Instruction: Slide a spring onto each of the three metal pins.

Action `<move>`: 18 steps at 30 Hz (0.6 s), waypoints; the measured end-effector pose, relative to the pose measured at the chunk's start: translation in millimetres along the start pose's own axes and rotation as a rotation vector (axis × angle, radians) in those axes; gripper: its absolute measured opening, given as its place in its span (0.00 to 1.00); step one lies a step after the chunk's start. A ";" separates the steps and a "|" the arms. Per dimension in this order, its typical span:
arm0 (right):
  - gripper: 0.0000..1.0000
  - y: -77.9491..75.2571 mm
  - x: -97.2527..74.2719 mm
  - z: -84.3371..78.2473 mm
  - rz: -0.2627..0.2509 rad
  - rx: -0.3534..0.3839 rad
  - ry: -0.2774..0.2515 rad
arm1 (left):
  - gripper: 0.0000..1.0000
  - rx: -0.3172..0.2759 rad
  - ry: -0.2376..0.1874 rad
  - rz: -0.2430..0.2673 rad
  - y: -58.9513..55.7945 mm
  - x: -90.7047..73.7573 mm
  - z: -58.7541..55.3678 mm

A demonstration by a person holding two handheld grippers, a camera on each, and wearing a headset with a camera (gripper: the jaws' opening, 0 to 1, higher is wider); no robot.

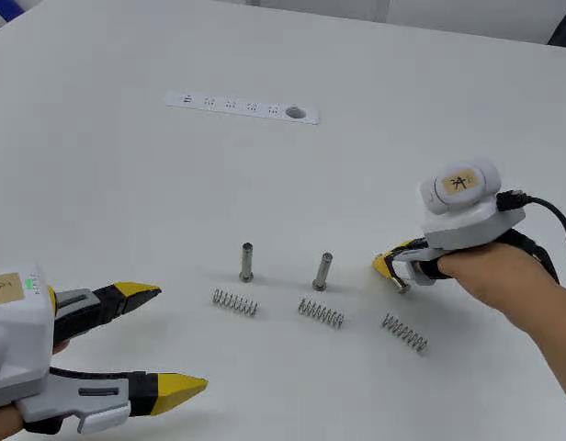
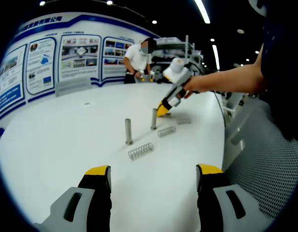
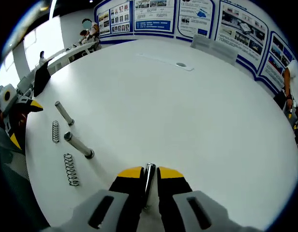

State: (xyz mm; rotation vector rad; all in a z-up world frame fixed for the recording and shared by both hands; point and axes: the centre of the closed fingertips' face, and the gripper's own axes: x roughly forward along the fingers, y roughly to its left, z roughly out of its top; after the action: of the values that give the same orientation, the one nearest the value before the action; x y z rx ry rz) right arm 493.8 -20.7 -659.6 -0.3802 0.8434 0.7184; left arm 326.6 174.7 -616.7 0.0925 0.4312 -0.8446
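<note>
Pins (image 1: 246, 262): two upright, third pin (image 3: 149, 169) in right gripper (image 1: 387, 266) (power strip (image 1: 242, 106) behind).

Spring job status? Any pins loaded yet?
Done: nothing. The three springs lie loose on the table, none on a pin. In hand: the right gripper is shut on the third pin. Two pins stand bare, and the left gripper is open. Left: all three springs to slide on.

Your white table (image 1: 99, 184) bears a socket strip (image 1: 242, 106) at twelve o'clock. In the left gripper view, blue posters (image 2: 47, 58) line the wall (image 2: 67, 89) at ten o'clock.
</note>
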 end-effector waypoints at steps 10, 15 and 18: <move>0.11 -1.0 4.1 1.4 0.009 0.030 0.013 | 0.73 -0.004 0.000 0.001 0.7 -0.5 -1.1; 0.10 -1.9 4.4 0.8 0.007 0.042 0.017 | 0.73 -0.005 -0.001 0.000 1.3 0.0 -1.3; 0.09 -2.2 4.6 0.4 0.005 0.046 0.023 | 0.72 -0.005 0.000 -0.002 0.6 0.5 -1.2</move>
State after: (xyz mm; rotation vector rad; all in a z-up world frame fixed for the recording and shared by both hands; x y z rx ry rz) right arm 497.7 -20.1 -662.9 -0.3460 0.8812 0.6990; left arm 327.0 175.0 -618.1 0.0874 0.4335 -0.8456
